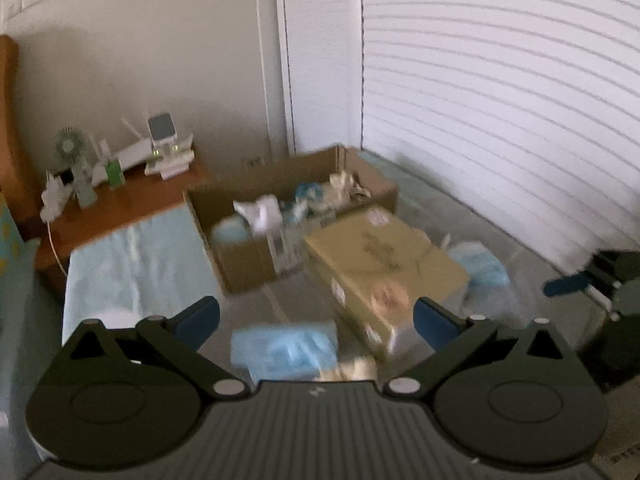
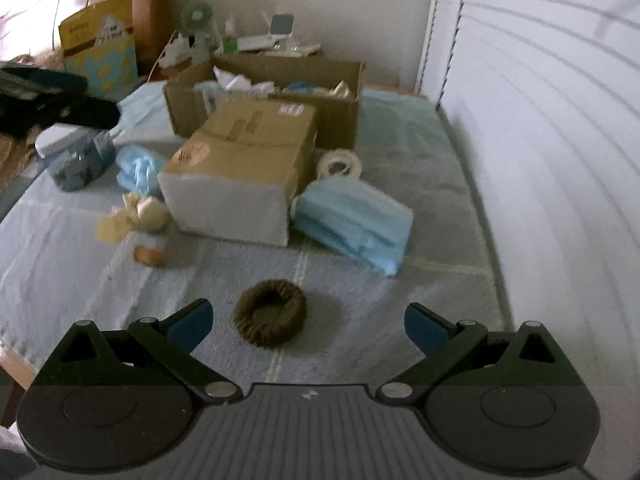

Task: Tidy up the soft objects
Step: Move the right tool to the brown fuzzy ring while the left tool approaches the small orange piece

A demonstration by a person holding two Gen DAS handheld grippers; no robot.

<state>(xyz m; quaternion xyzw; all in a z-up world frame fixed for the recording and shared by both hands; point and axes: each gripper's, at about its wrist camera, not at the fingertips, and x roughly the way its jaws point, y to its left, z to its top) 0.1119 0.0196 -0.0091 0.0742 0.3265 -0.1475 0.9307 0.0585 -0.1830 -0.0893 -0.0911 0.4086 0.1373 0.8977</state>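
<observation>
Two grippers, fingers apart and empty — right gripper (image 2: pixel 306 322) hovers above brown scrunchie (image 2: pixel 270 307), lower centre; left gripper (image 1: pixel 316 322) above blue pack (image 1: pixel 284 346). Closing high could miss the scrunchie or pinch the bedsheet (image 2: pixel 380 320).

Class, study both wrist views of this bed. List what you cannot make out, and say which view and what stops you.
1. Open cardboard box: its deeper contents, hidden by its walls in both views.
2. Print on the closed box: blurred in the left view, too small in the right.
3. Small cream object beside the closed box: blurred in the right view.
4. Right claw: cut off by the left view's edge.
5. Nightstand items: too small and blurred.
</observation>
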